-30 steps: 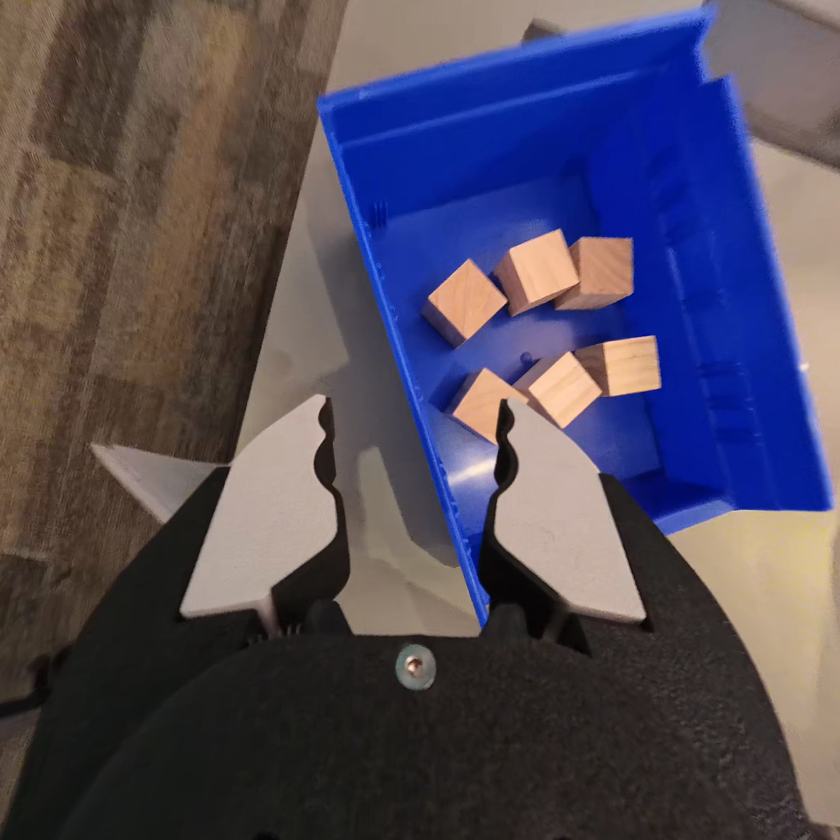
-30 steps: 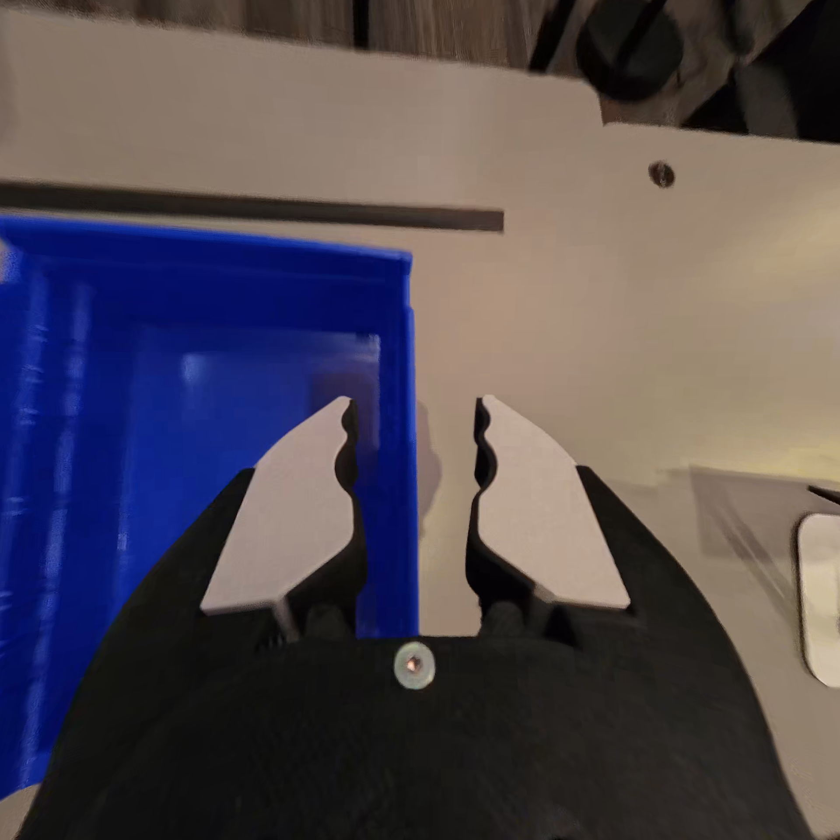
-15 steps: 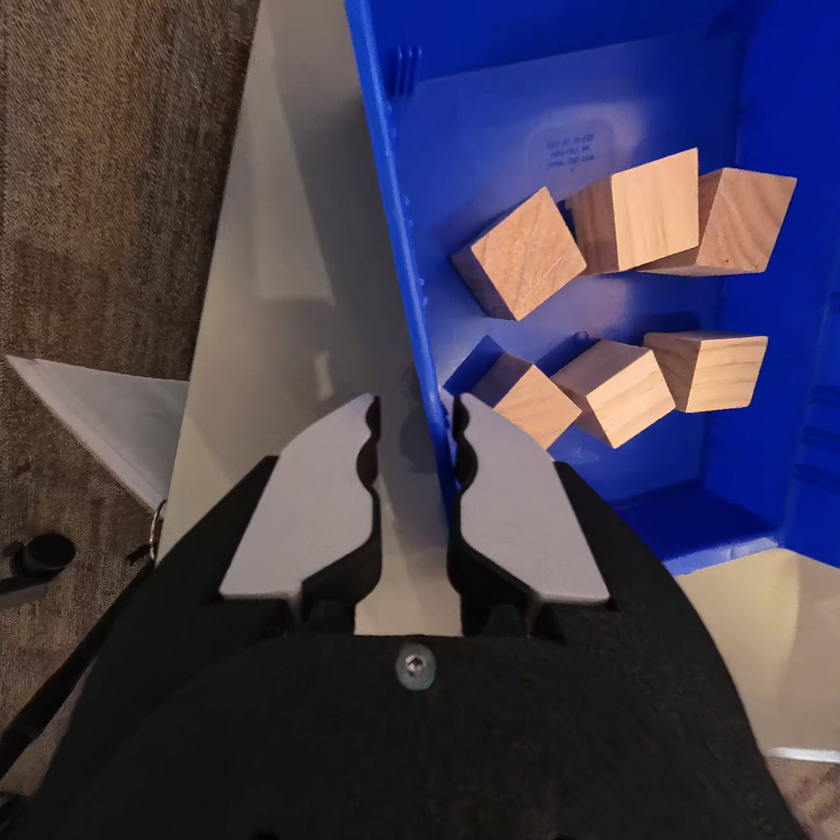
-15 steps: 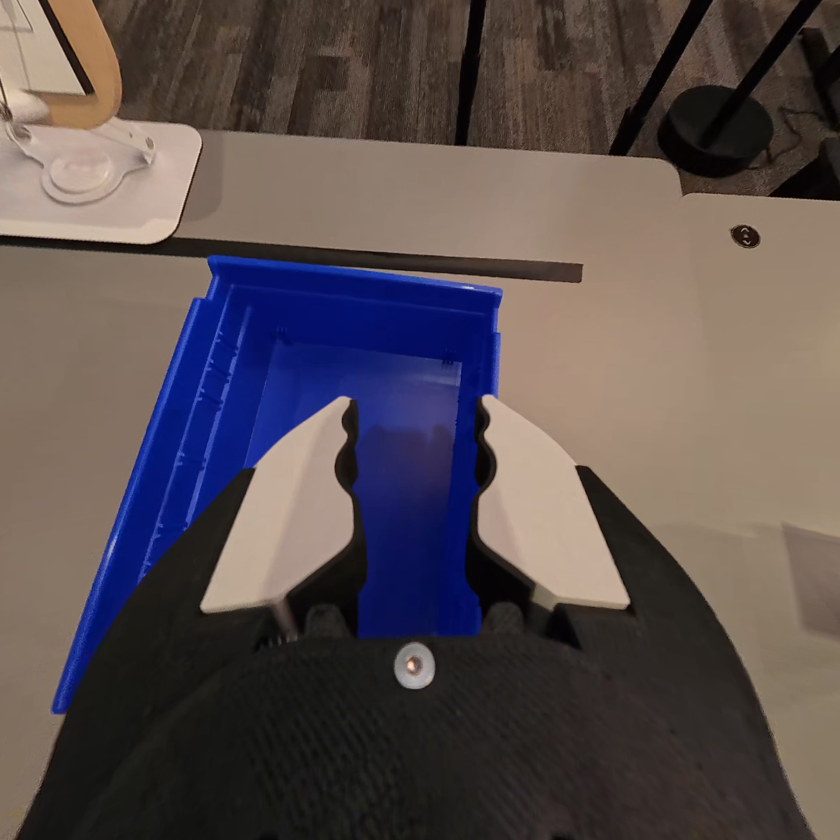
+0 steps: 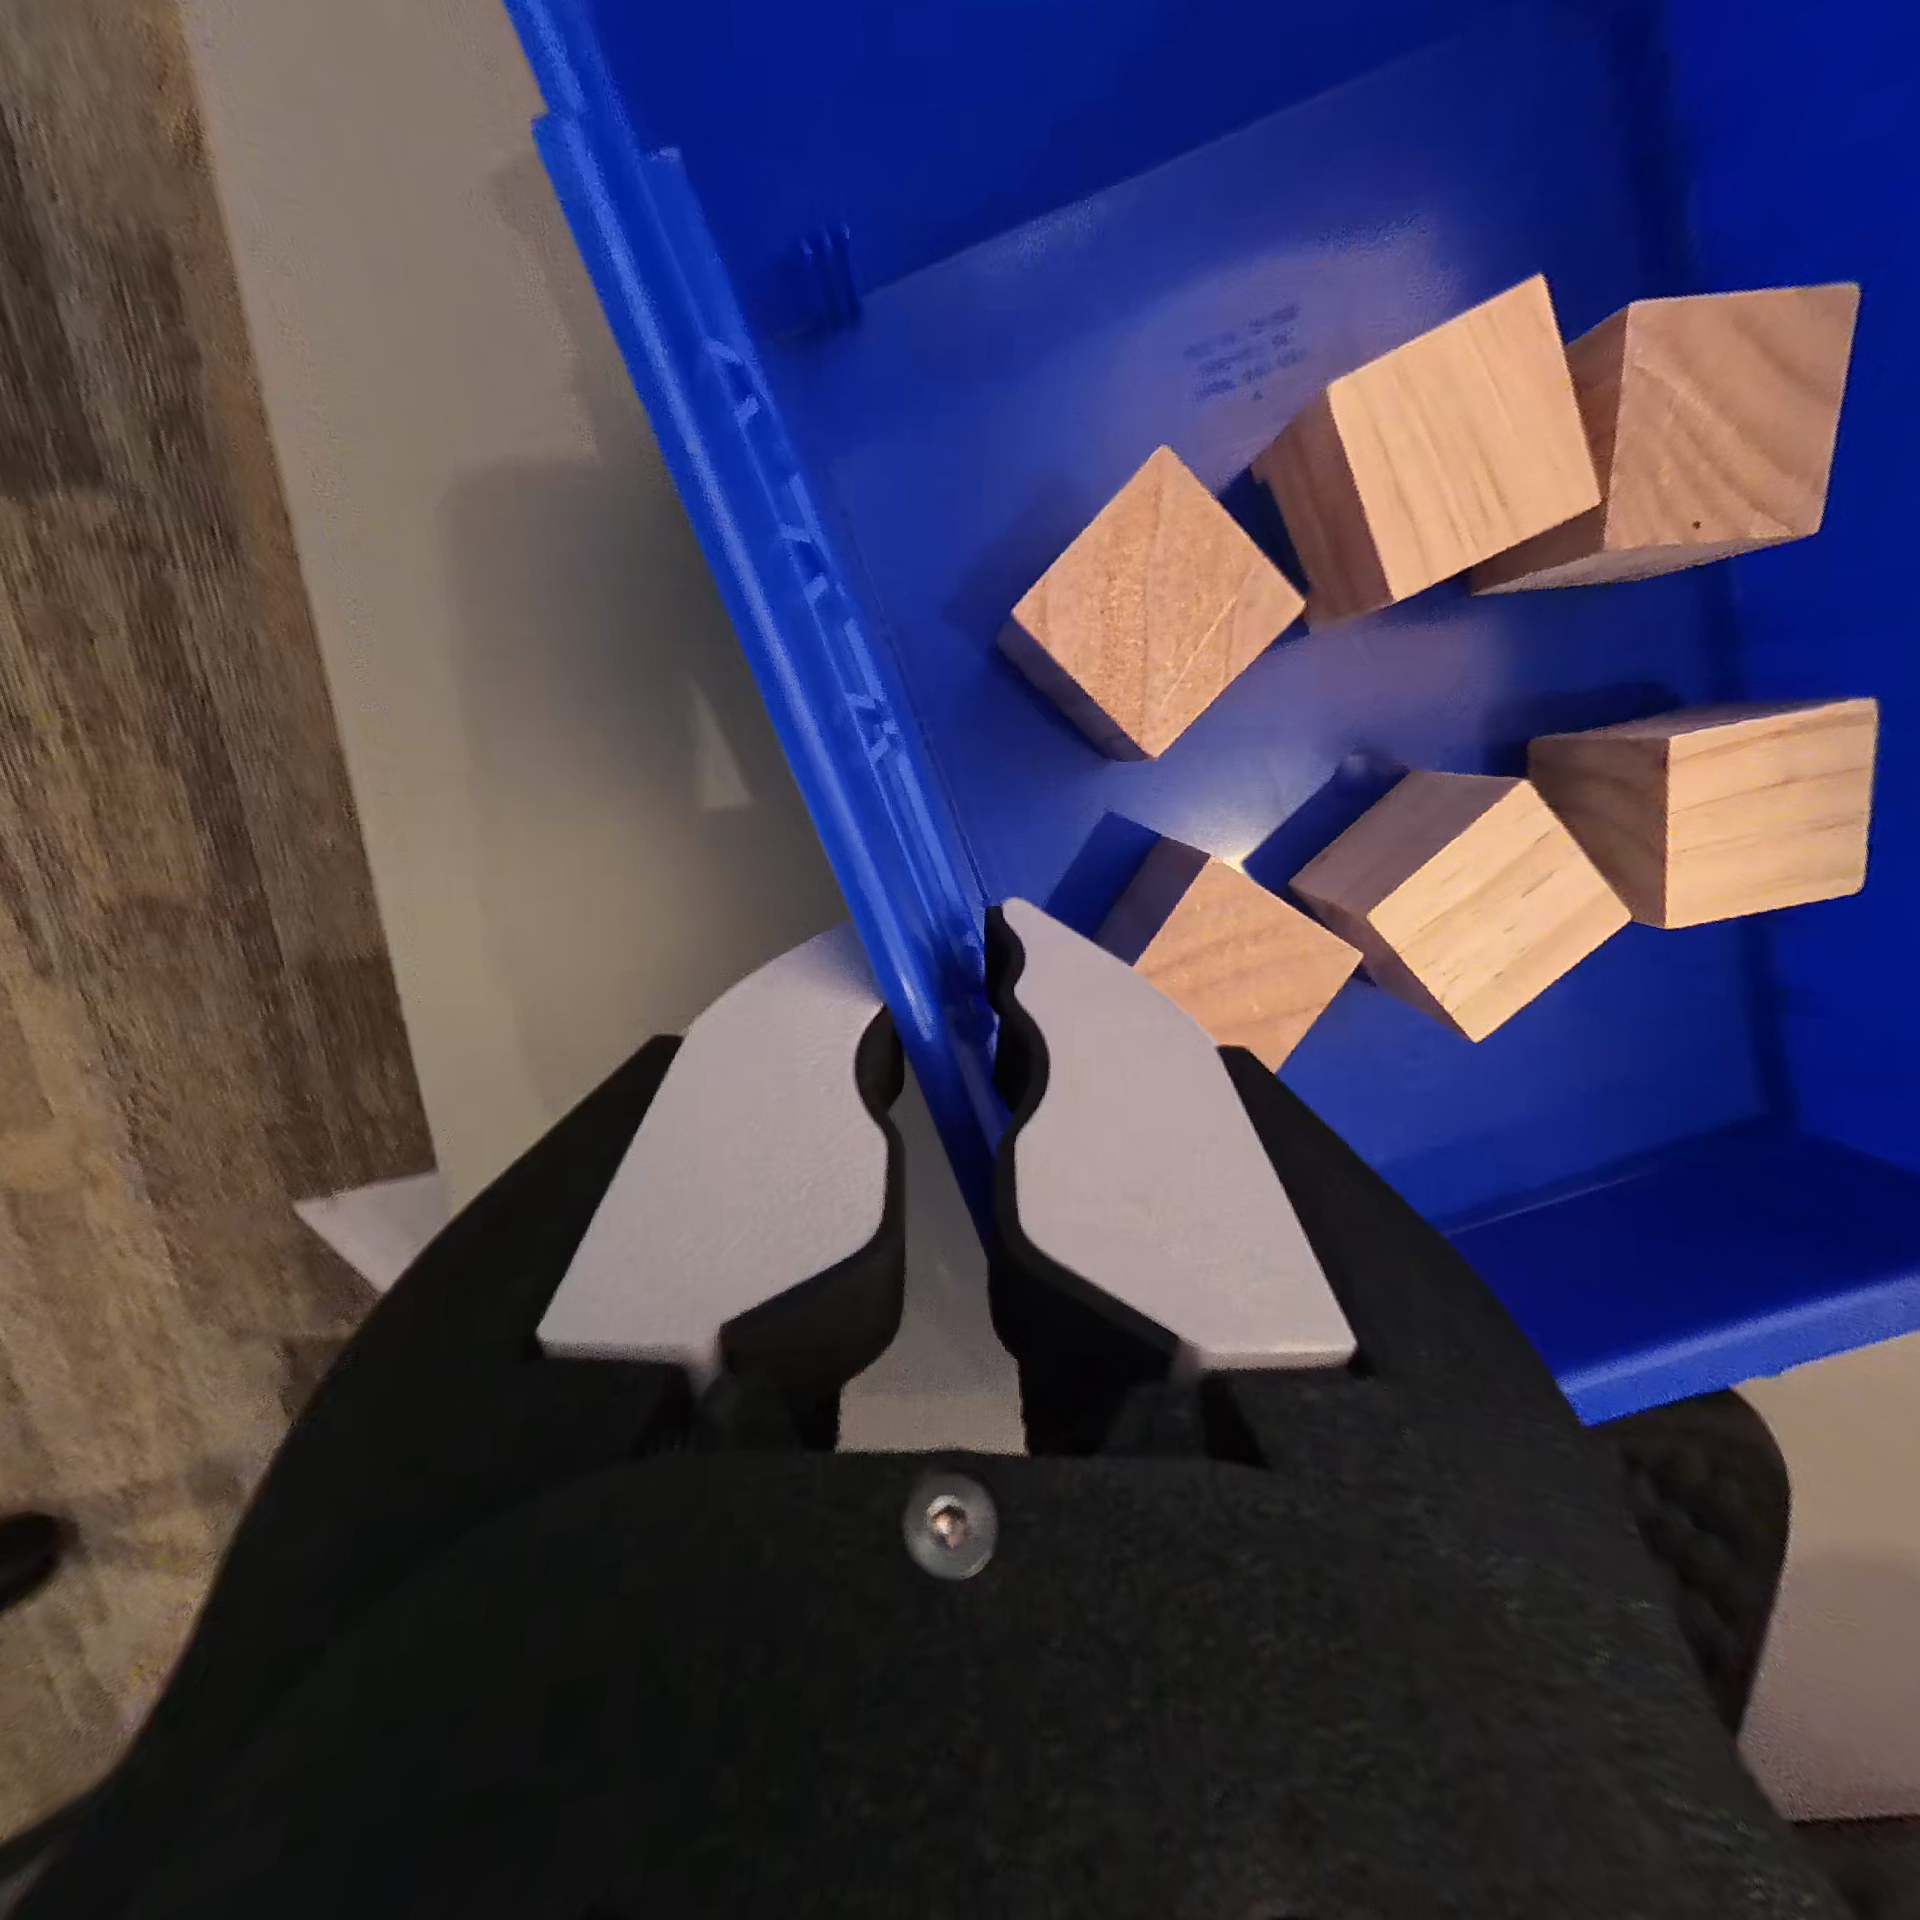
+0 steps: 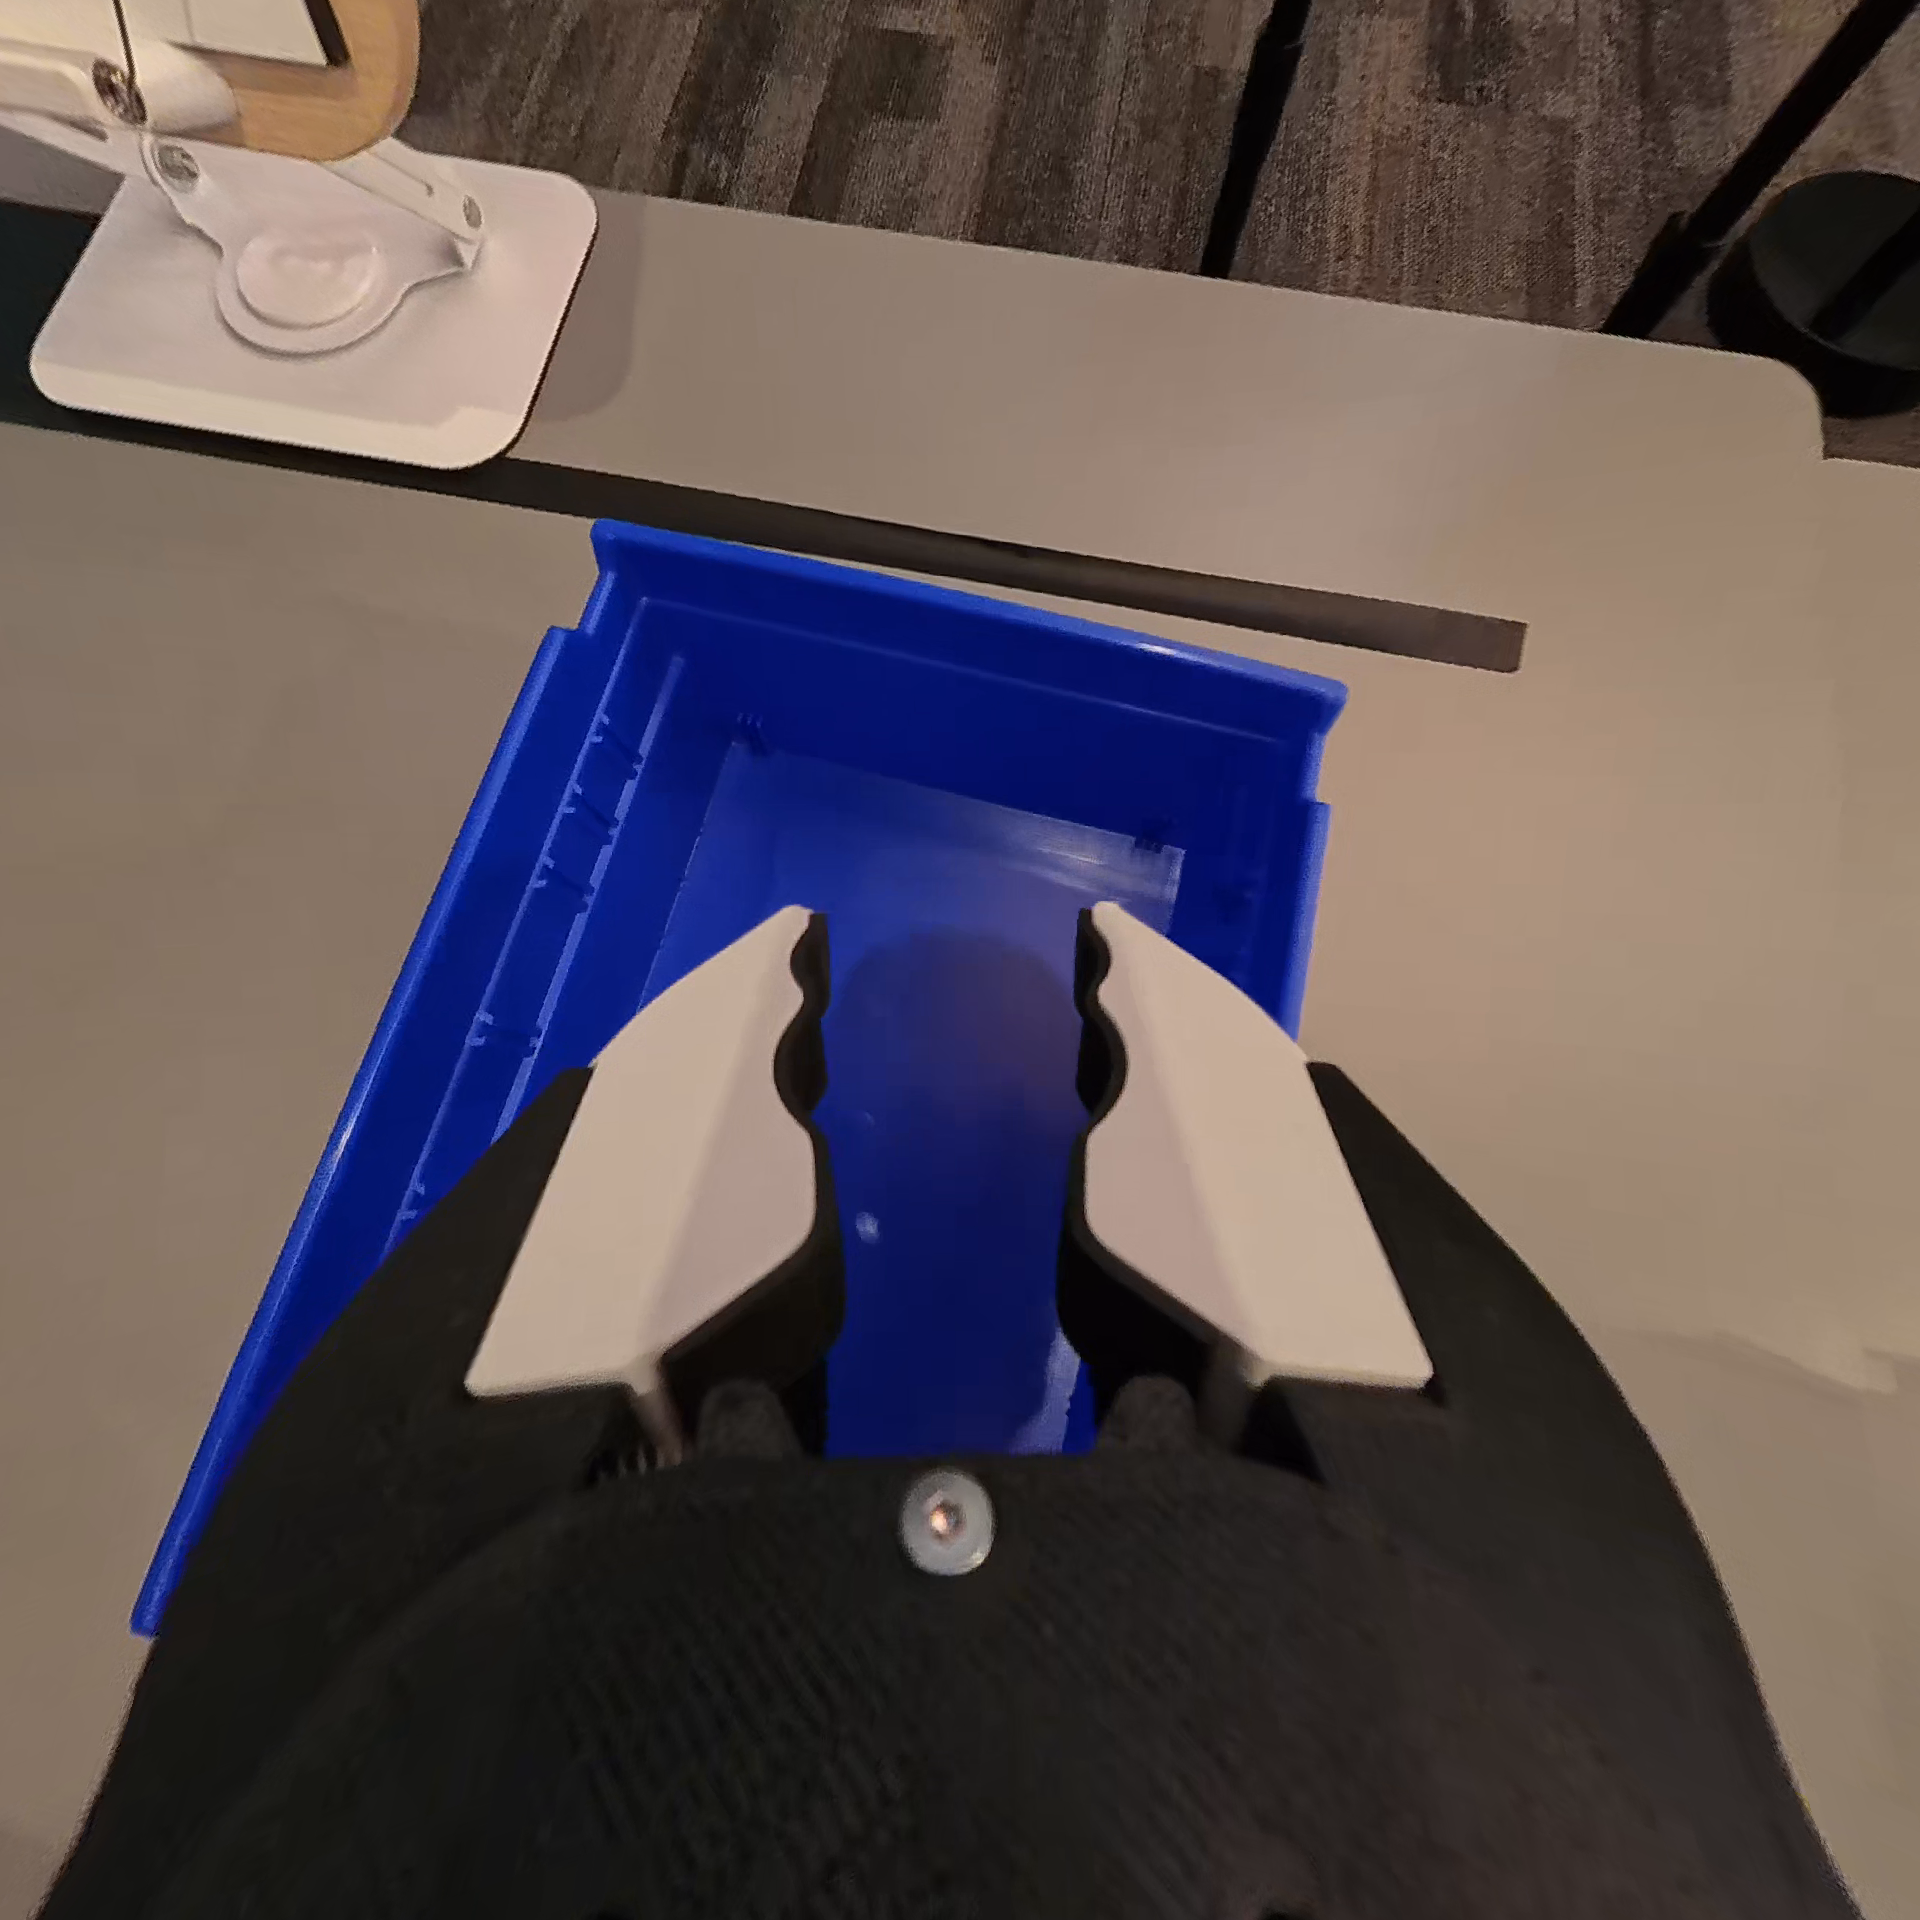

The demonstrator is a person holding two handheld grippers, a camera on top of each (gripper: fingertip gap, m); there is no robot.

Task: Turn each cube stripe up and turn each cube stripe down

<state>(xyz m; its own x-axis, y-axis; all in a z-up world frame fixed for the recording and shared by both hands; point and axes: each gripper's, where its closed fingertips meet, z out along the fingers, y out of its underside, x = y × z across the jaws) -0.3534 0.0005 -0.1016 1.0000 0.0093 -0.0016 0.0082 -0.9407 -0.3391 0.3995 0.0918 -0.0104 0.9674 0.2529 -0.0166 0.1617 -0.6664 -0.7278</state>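
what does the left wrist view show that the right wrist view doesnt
Only the left wrist view shows six wooden cubes lying in the blue bin, and the left gripper shut on that bin's side wall, one finger outside and one inside. No stripe shows on any visible cube face.

Only the right wrist view shows the right gripper open above a blue bin whose visible floor holds no cubes, and a white stand base on the far desk.

Both show a blue bin, the grey tabletop and carpeted floor.
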